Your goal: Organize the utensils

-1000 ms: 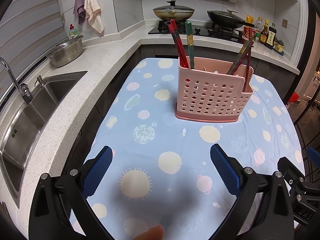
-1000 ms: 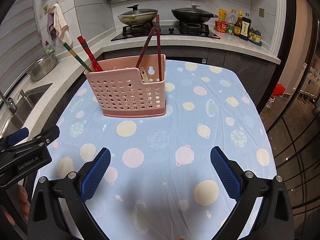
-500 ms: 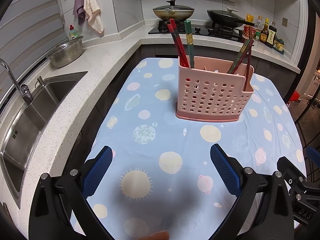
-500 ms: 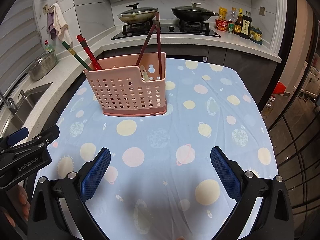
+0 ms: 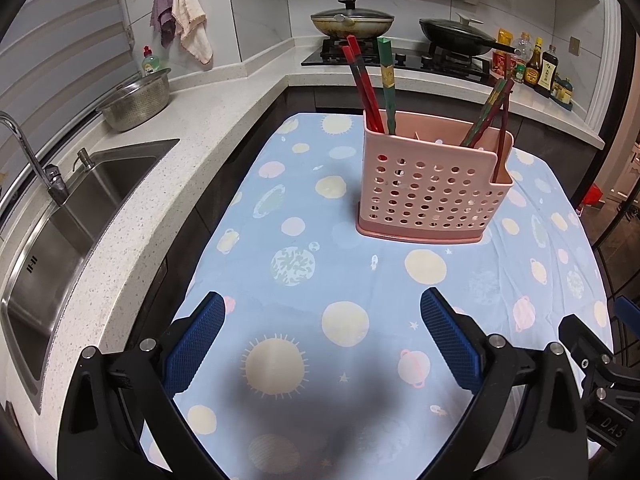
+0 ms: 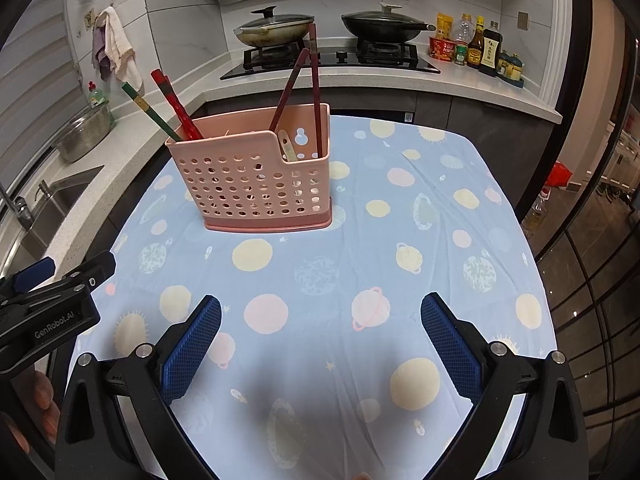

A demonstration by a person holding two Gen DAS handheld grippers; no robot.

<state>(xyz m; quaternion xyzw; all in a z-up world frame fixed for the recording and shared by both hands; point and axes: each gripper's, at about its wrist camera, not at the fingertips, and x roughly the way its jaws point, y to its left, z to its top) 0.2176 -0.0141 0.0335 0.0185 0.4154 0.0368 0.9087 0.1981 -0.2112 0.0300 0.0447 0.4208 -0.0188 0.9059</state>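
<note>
A kitchen table under a planet-print cloth (image 5: 348, 280). My left gripper (image 5: 322, 344) and right gripper (image 6: 320, 344) hang spread and empty, barely moved since a moment ago. Ahead, the pink caddy (image 5: 432, 188) holds every chopstick (image 5: 362, 80); sorting looks finished.

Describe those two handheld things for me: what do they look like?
Each tool, left tool and right tool, has a black frame with silver bolts and two fingers faced with blue textured pads. White lettering reading GenRobot.AI marks the left one's side in the right wrist view. No cables or sleeves show.
</note>
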